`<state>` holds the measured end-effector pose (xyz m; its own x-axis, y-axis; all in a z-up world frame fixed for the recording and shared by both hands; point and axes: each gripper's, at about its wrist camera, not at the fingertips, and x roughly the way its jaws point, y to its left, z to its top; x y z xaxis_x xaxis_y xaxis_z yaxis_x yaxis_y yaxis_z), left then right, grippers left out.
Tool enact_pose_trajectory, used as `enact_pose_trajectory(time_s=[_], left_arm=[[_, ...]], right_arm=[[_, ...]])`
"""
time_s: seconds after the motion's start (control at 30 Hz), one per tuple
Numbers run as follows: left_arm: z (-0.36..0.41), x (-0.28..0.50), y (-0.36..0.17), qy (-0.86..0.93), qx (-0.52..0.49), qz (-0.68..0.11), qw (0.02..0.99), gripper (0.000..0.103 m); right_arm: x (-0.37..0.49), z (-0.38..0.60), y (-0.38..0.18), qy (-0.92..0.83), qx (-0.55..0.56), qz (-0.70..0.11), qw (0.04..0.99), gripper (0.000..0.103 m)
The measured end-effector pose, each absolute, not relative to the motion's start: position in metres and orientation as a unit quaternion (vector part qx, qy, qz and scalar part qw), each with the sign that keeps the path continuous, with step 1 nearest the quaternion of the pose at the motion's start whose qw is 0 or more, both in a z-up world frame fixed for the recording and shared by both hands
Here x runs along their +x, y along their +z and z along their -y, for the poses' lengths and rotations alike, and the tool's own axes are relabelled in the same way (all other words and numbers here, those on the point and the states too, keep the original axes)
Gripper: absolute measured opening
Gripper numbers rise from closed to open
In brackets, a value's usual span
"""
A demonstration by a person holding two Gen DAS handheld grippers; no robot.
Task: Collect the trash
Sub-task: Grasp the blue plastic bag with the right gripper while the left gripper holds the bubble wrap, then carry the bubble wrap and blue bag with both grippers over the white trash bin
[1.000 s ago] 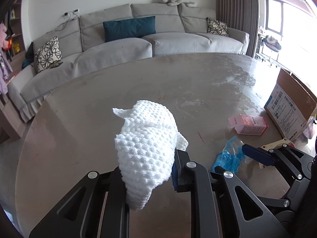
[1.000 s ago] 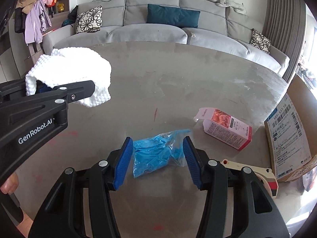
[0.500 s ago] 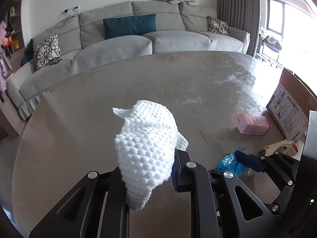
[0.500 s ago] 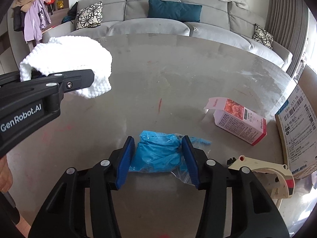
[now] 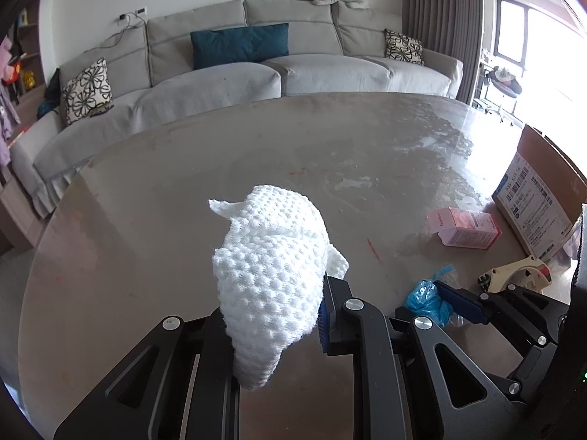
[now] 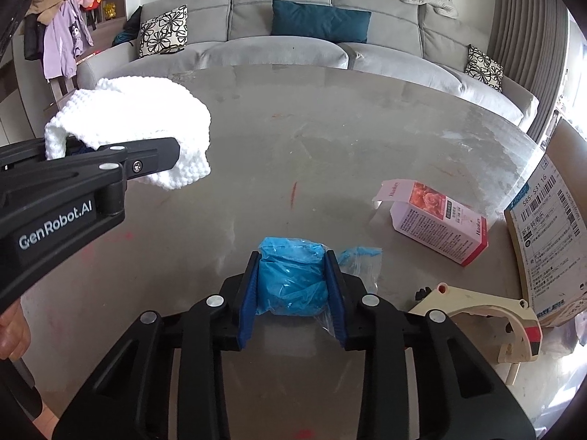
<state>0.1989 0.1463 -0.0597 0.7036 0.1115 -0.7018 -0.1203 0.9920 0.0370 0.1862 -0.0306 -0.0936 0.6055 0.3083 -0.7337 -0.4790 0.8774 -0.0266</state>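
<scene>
**K:** Living room, grey sofa [image 6: 293,47] behind, round stone-look table [image 6: 330,139] with litter on the right-hand side. What's each hand doing?

**M:** Left gripper [image 5: 279,315] is pinching a white knobbly cloth [image 5: 271,267], held up off the table. My guess: it's for wiping, or it's trash waiting to be dumped. Can't tell which.

**K:** Right?

**M:** Right gripper [image 6: 293,286] is angled down at the table, fingers [image 6: 249,293] closing on the blue plastic bag [image 6: 291,278]. Blue wad sits squarely between the pads and both look to be touching it already; it bulges above them. Clear tail of the bag pokes out on the right side.

**K:** Lifted?

**M:** Doesn't look it. Bag reads as on the table, so I'd call this mid-grasp.

**K:** Rest of the trash?

**M:** Pink carton [image 6: 440,227] on its side, flap open, further right, apart from the bag. Cardboard box [image 6: 546,238] with a shipping label stands at the table's right edge; probably the bin, which would explain the litter clustered near it. Cream tape dispenser [image 6: 488,315] just in front of the box; likely not trash.

**K:** Risk?

**M:** Thin film could slip out or tear if only the clear tail gets caught. Grip is on the bulky part, so looks fine.
</scene>
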Motion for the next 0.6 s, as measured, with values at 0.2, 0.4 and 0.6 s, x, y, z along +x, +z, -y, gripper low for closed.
enact_pose_trajectory(time_s=[0.2, 0.4, 0.6], left_arm=[[-0.144, 0.194, -0.054, 0.066, -0.005, -0.373, 0.926, 0.019], [-0.141, 0.186, -0.045, 0.063, -0.002, -0.366, 0.929, 0.019], [-0.135, 0.175, -0.034, 0.057, 0.000, -0.356, 0.933, 0.019]], right_arm=[[0.183, 0.031, -0.080, 0.220, -0.118, -0.371, 0.894, 0.033], [0.175, 0.035, -0.063, 0.219, -0.120, -0.358, 0.900, 0.033], [0.165, 0.048, -0.050, 0.210, -0.120, -0.348, 0.906, 0.032]])
